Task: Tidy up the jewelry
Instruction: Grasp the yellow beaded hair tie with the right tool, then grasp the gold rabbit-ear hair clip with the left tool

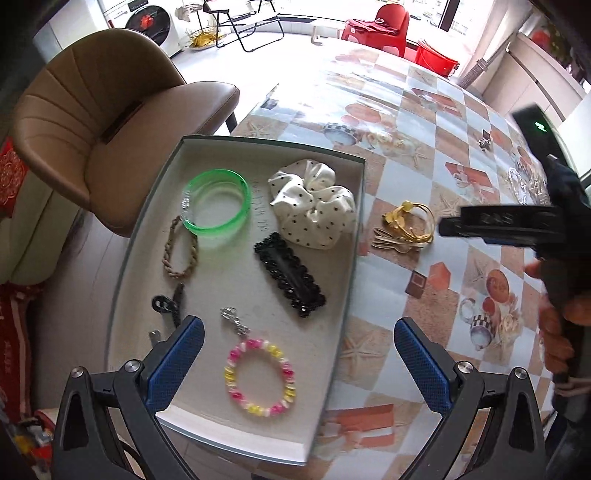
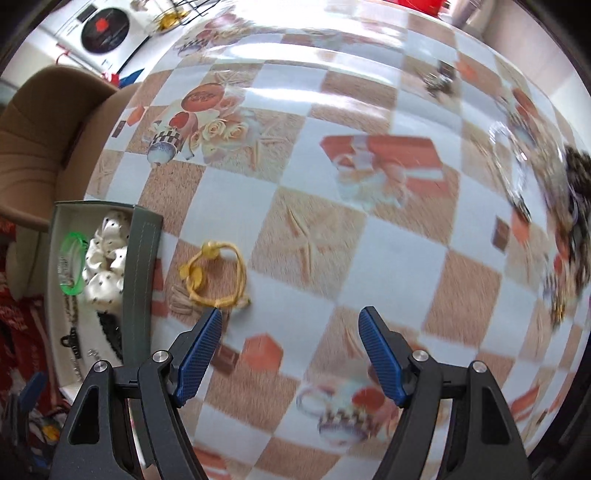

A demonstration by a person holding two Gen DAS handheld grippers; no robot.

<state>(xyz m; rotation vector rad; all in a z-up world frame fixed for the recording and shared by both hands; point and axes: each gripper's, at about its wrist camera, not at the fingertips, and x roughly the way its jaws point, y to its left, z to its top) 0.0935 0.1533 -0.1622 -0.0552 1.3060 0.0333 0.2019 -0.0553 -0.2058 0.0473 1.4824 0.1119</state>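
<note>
Daylight pours across the pale floor (image 1: pixel 295 55), washing out the far end of the room. A tan padded chair (image 1: pixel 110 129) sits tucked beside the table (image 1: pixel 424 122), with a red chair (image 1: pixel 393 26) and a white washing machine (image 1: pixel 147 22) beyond.

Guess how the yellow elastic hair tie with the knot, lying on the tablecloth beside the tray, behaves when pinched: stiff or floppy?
Probably floppy: the yellow elastic hair tie lies as a thin, uneven loop, so it should sag from the open right gripper. Likely light. It lies partly over a pale bunny-shaped clip, which it may snag or drag along.
</note>
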